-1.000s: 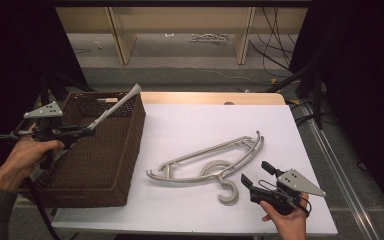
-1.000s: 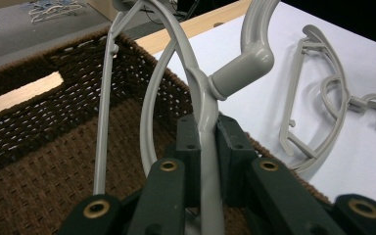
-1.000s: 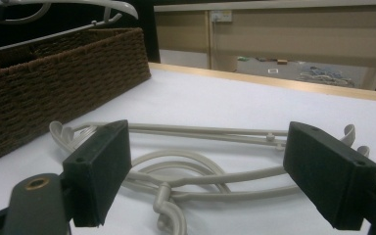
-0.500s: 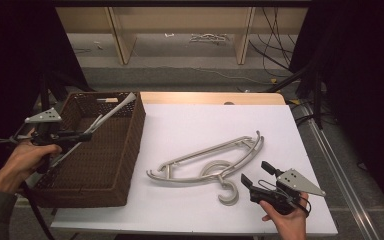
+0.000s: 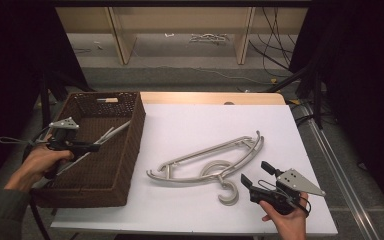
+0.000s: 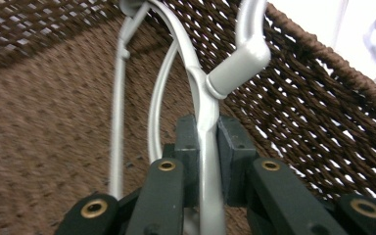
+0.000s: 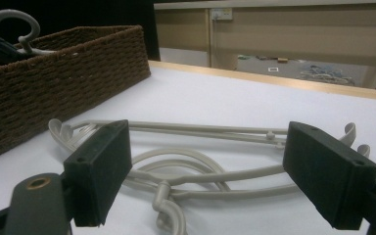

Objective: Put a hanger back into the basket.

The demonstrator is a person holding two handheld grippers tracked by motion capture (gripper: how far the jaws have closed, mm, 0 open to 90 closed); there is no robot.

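Hanger, grey plastic, clamped in left gripper; jaws closed tight on its thin arm, pads pressing both sides, seen close in left gripper view. Hanger sits tilted inside brown woven basket, its far end angled toward the basket's right wall, hook end near the wicker rim. Basket stands at left edge of white table. Person's left hand wraps the gripper body over the basket's left side. Second grey hanger lies flat on the white table, well apart from basket, hook pointing toward the near edge. Right gripper held low just beside that hook, jaws spread wide, nothing between them; right gripper view shows both pads framing the flat hanger without touching it.
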